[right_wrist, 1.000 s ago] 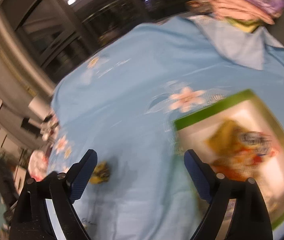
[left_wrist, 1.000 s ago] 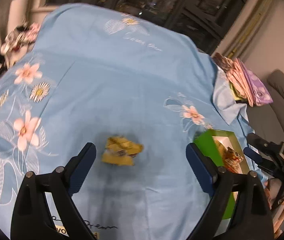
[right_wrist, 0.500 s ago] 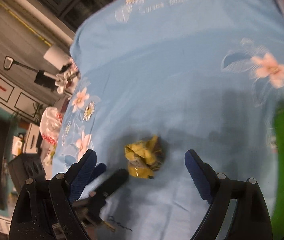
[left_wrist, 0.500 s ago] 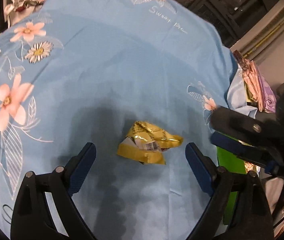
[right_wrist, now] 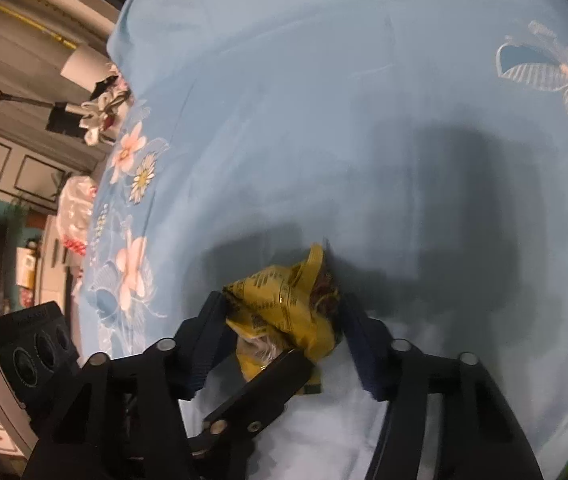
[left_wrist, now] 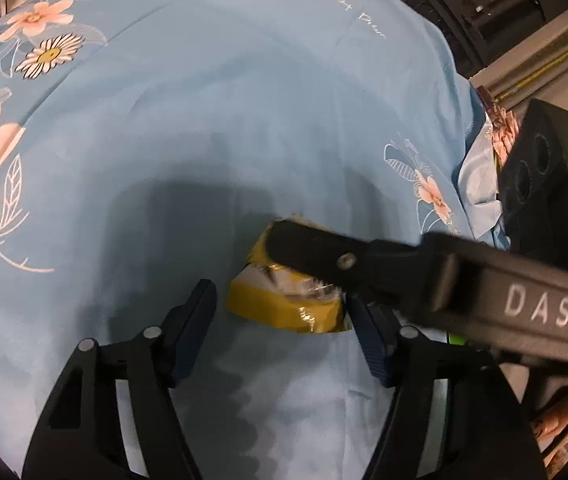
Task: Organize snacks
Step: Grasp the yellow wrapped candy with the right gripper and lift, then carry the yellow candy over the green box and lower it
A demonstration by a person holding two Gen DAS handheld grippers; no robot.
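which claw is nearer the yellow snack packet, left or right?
Right, narrowly. Both straddle the yellow snack packet with jaws closing. The right claw has pads touching it on both sides. The left claw touches with one pad, with a gap at the other.

You can read "DAS" in white capitals on the black arm of the right gripper (left_wrist: 532,306) crossing the left wrist view. On the light blue floral tablecloth (left_wrist: 244,100) a white cursive print near the far edge reads "Sweet", and the second word is not clear enough to read. The crumpled yellow foil snack wrapper (right_wrist: 284,312) carries lines of small black print, too small to read.
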